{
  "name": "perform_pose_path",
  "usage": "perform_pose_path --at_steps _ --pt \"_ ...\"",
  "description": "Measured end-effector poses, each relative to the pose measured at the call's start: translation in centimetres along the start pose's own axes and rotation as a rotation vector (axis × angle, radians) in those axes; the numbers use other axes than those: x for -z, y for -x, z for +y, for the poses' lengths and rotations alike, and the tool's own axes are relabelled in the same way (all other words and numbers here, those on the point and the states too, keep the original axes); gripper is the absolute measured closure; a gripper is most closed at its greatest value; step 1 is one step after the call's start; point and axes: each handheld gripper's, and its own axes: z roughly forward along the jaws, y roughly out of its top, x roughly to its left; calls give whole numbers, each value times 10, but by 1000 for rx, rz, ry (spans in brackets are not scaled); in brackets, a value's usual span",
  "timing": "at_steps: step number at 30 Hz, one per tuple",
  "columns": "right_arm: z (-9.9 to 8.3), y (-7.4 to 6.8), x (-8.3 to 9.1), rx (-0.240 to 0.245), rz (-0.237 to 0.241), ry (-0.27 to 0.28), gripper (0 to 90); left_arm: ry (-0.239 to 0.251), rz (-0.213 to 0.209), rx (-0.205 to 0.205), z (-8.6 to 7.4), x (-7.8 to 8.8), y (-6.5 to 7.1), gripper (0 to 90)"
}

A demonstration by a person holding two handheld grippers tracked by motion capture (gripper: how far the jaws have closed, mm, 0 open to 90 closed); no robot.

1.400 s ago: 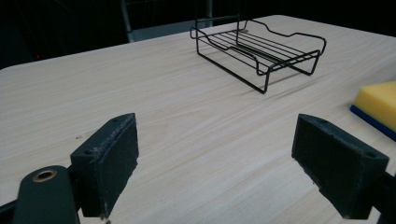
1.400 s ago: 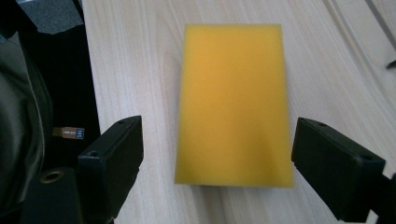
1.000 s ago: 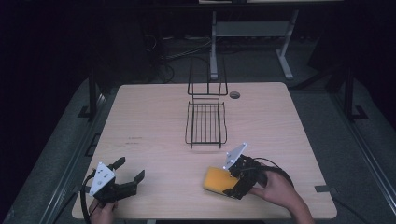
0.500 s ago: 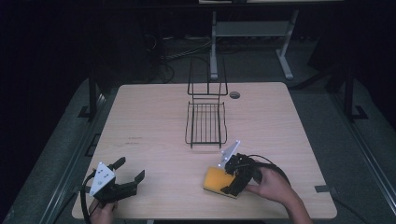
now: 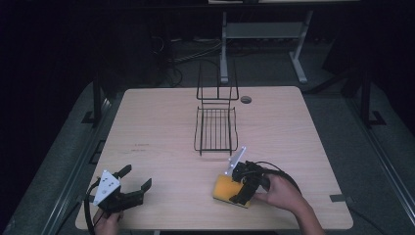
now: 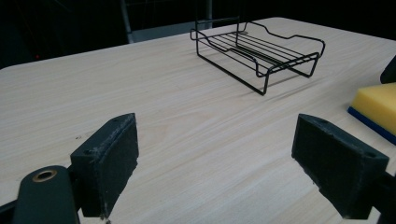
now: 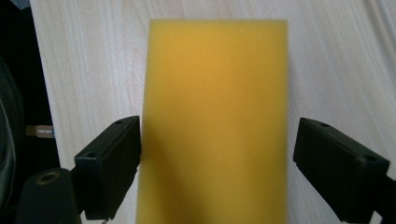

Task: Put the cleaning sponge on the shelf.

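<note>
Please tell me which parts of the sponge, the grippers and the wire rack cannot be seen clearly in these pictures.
- Sponge: near end cut off by the bottom edge in the right gripper view; blue underside unseen there.
- Sponge in the high view: right part covered by the right gripper.
- Wire rack: upright back cut off by the top edge, left gripper view.

— What is seen past the left gripper (image 6: 215,175)?

— A pale wooden table (image 6: 154,98) is seen, with a black wire rack (image 6: 259,49) set on it, well beyond the jaws.

— How are the jaws held?

— They are spread wide, and nothing but bare tabletop is framed between them.

— Is anything placed near the rack?

— A yellow sponge (image 6: 377,105) with a blue underside is laid nearer than the rack and to its right, apart from it.
</note>
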Motion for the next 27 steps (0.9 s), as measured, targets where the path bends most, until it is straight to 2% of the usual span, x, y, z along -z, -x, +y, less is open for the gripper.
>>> perform_pose_path --at_steps 15,27 --pt "6 -2 -16 12 2 -30 151 2 -1 3 0 0 -1 140" --pt "8 -4 -21 26 -7 -45 158 3 -1 2 0 0 0 141"
